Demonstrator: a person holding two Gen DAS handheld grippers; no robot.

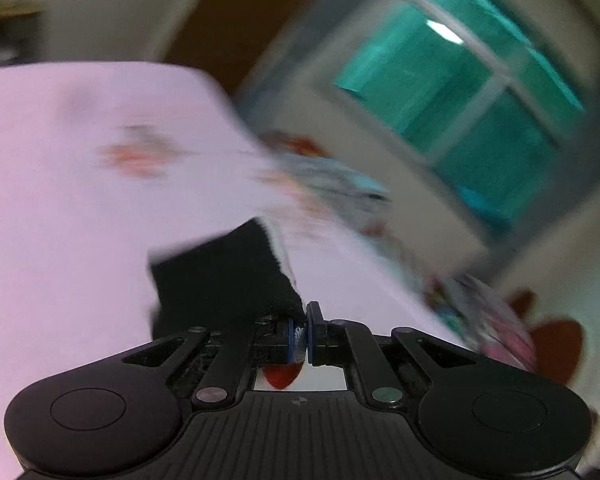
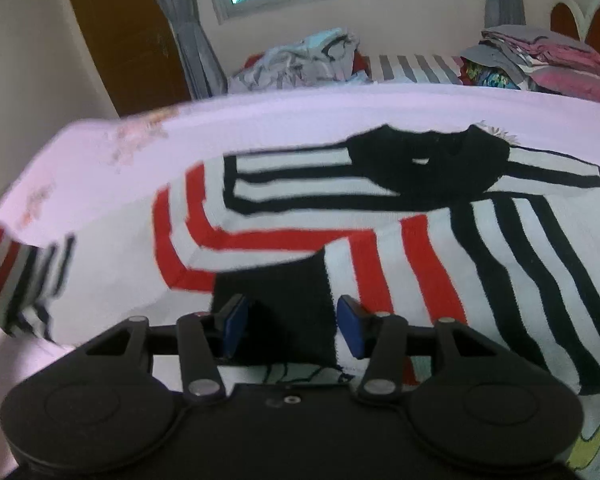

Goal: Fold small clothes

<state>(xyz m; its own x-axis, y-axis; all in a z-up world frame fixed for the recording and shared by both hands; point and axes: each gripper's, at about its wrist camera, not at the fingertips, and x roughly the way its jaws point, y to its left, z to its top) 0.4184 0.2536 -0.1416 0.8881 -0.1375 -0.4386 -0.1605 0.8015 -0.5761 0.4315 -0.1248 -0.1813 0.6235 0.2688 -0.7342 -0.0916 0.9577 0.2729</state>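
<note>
A knitted sweater (image 2: 420, 208) with red, white and black stripes and a black collar lies spread on the pink bedsheet (image 2: 260, 116). One red-striped sleeve is folded across its front and ends in a black cuff (image 2: 276, 312). My right gripper (image 2: 290, 324) hovers over that cuff with its jaws apart; the cuff lies between the blue pads, and a gap shows at the right pad. In the blurred left wrist view my left gripper (image 1: 303, 336) is shut on a pinch of the sweater, with black knit (image 1: 220, 276) bunched over its left finger and a bit of red fabric below.
A loose heap of pale clothes (image 2: 300, 60) and a folded stack (image 2: 540, 60) sit at the far side of the bed, under a window (image 1: 460, 92). A blurred striped piece of cloth (image 2: 20, 280) hangs at the left edge of the right wrist view.
</note>
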